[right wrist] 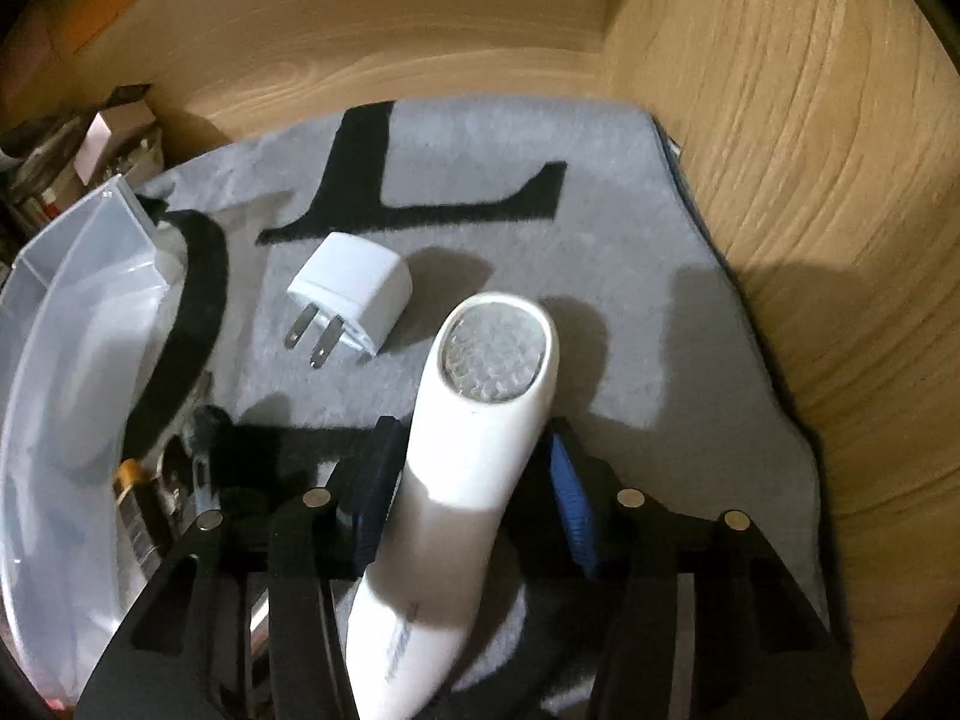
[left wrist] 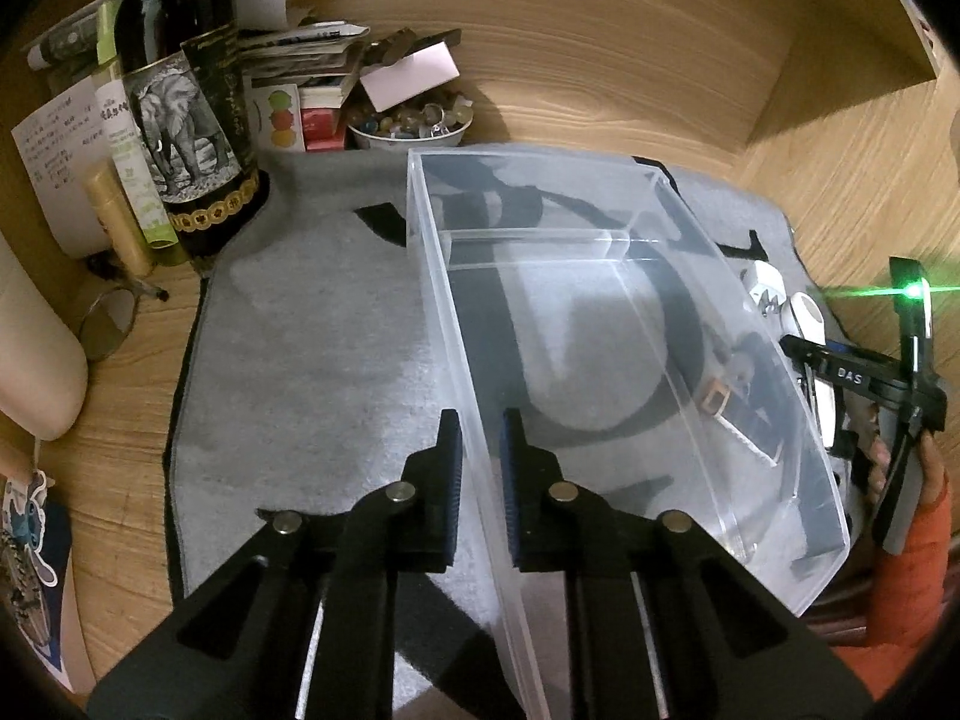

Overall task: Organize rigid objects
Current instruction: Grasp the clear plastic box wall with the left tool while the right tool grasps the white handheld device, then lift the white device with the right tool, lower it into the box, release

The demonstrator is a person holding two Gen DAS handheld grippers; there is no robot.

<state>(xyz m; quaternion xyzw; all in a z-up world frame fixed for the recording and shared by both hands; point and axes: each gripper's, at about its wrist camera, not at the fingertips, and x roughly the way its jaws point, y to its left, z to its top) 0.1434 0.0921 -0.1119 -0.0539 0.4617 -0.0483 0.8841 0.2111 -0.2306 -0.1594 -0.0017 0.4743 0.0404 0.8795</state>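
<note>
Broadly, the wooden bench (left wrist: 600, 48) carries a grey mat (left wrist: 300, 360) with black lettering, and everything to be sorted lies on that mat. The clear plastic bin (left wrist: 630, 330), the largest loose item, sits on the mat's middle with its open top up, and looks empty. It is likely steadied so it will not slide when things are dropped in: the left claw (left wrist: 480, 480) straddles the bin's near left wall, one pad outside and one inside, pressed together on that thin wall. The claw slopes steeply down from above the near edge.

Next in size, the white handheld device (right wrist: 480, 450) with a round meshed head lies on the mat to the right of the bin, head pointing away. The right claw (right wrist: 474, 480) comes down over its neck, also angled steeply downward; the left pad appears to touch the body, while the blue right pad (right wrist: 573, 498) stands just off it, so the jaws are partly spread, not yet pinching. A person's hand in an orange sleeve (left wrist: 918, 540) carries it.

Smaller, a white plug adapter (right wrist: 351, 300) rests just beyond the device, prongs towards the camera. Dark small items lie between bin and device, too dim to name.
</note>
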